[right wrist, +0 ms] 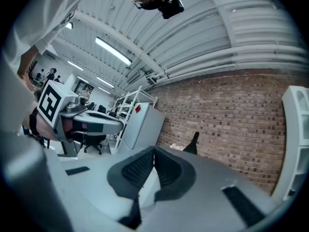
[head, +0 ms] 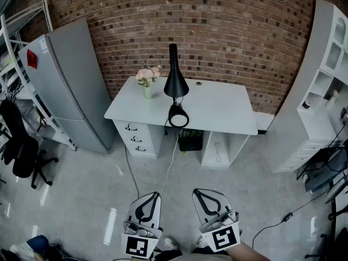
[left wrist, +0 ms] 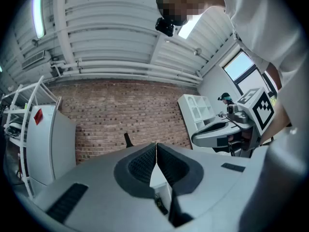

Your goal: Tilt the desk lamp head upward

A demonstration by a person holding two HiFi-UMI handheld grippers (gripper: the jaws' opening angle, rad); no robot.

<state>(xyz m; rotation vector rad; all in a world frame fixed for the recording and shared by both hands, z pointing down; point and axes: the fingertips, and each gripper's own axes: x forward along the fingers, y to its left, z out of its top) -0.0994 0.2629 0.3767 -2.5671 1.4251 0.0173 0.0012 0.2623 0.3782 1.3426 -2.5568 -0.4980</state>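
A black desk lamp (head: 175,83) was seen standing on a white, flat-topped desk (head: 223,113) set against a rough red-brick wall (head: 234,26). The lamp's smooth conical head (head: 176,84) was pointed downward over its round base (head: 178,116), which lay near the desk's front edge. A small pale vase of pink flowers (head: 148,76) was placed just beside the lamp, on its left. A tall grey refrigerator (head: 70,80) with a matte face was stood to the left of the desk; a red label (head: 31,58) was fixed near its top, its print too small to be read. A white shelf unit (head: 321,86) was stood at the right, and a cable (head: 172,162) was trailed from the desk across the glossy grey floor (head: 92,194).

The left gripper (head: 154,196) and the right gripper (head: 199,192) were held low and side by side, close to the person's body and well apart from the lamp, their tips aimed toward the desk. Each was made of smooth grey plastic and carried a black-and-white square marker. On the left gripper (left wrist: 156,148) the ribbed black pads were pressed shut against each other, with the lamp (left wrist: 128,140) seen far beyond them. The right gripper (right wrist: 154,152) was likewise clenched pad to pad, the lamp (right wrist: 193,143) being visible past it.
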